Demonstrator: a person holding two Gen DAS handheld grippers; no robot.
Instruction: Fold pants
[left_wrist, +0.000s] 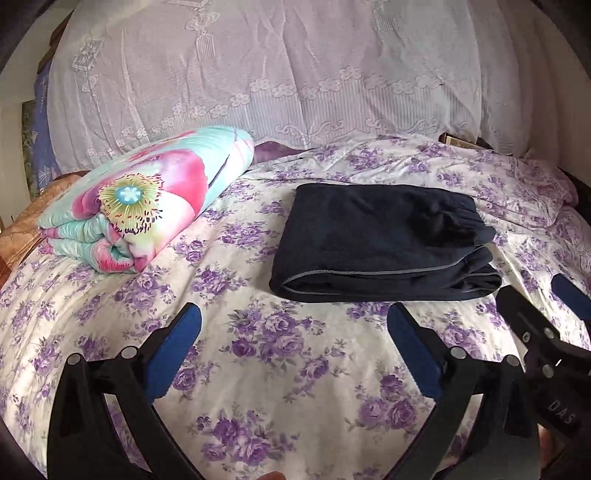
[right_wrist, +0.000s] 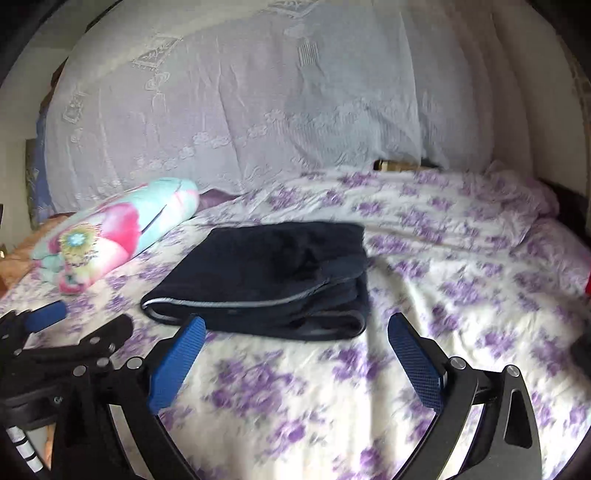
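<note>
Pants (left_wrist: 380, 240) lie folded just beyond both wide-spread, empty hand-held grippers (left_wrist: 293, 332) (right_wrist: 295, 341).

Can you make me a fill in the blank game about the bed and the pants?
1. The dark pants lie ____ on the flowery bedspread.
2. Both the left tool and the right tool are ____ and hold nothing.
3. The colourful folded quilt lies to the ____ of the pants.

Missing words: folded; open; left
</note>
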